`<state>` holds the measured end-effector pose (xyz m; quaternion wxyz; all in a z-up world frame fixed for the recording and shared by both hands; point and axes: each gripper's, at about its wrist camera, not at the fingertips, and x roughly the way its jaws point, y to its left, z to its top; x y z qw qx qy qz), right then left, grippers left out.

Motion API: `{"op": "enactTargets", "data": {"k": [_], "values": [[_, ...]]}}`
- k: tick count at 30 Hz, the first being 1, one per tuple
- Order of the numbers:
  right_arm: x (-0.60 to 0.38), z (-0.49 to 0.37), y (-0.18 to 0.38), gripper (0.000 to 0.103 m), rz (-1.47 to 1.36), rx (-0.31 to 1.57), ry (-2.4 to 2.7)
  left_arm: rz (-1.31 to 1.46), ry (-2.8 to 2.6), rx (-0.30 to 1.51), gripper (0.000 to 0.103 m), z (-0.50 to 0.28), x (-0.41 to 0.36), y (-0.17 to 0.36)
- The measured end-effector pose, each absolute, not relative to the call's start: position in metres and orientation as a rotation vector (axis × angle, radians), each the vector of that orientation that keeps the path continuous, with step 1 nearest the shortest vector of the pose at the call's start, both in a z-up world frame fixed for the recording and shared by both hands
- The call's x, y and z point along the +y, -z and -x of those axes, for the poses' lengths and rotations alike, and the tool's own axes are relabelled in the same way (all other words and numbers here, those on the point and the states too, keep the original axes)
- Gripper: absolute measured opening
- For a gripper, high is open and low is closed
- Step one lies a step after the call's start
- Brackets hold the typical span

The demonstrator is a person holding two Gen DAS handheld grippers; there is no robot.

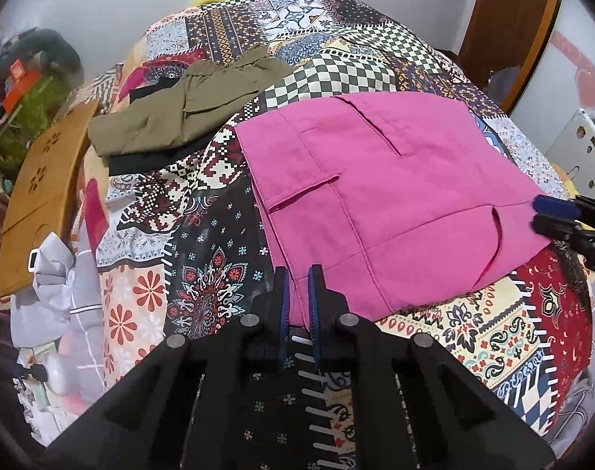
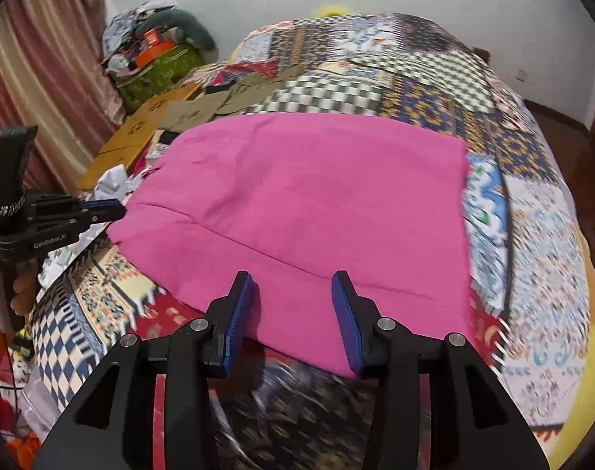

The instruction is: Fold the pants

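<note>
In the left wrist view, the left gripper (image 1: pixel 299 274) sits nearest, its fingers (image 1: pixel 282 293) drawn close with only a narrow gap, straddling the near edge of the pink pants (image 1: pixel 375 196); whether cloth is pinched between them cannot be told. In the right wrist view, the right gripper (image 2: pixel 292 280) hovers over the near edge of the same pants with its fingers (image 2: pixel 240 305) spread wide, holding nothing. The pants lie folded and flat on the patchwork bedspread (image 1: pixel 203 258), pockets up in the left view. Farther left, olive-green pants (image 1: pixel 187 113) rest folded on a dark garment (image 1: pixel 148 158). A wooden board (image 1: pixel 42 192) lies at the bed's left edge.
</note>
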<state>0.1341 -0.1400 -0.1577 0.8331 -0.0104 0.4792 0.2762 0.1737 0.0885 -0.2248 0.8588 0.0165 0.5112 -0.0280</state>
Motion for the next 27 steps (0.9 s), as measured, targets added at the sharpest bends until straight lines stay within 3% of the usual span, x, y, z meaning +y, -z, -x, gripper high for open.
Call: {"op": "enactTargets", "data": {"k": [10,13,17,20,22,24,27], "values": [[-0.205,-0.127,0.166,0.036,-0.093,1.051,-0.457,-0.069,0.049,1.055,0.011,-0.171,0.085,0.225],[-0.216,-0.127,0.167,0.044,-0.113,1.070,-0.449,-0.080,0.051,1.043,0.012,-0.170,0.085,0.220],[-0.223,-0.130,0.161,0.045,-0.068,1.075,-0.424,-0.077,0.014,1.010,0.013,-0.173,0.096,0.204],[-0.234,-0.136,0.153,0.048,-0.078,1.063,-0.399,-0.049,-0.012,0.979,0.025,-0.184,0.110,0.188],[-0.238,-0.142,0.145,0.048,-0.076,1.037,-0.390,-0.041,-0.037,0.951,0.047,-0.195,0.117,0.179],[-0.240,-0.151,0.137,0.048,-0.075,1.011,-0.384,-0.034,-0.060,0.932,0.058,-0.204,0.121,0.173],[-0.241,-0.167,0.128,0.050,-0.083,0.976,-0.380,-0.007,-0.060,0.924,0.062,-0.225,0.126,0.169]]}}
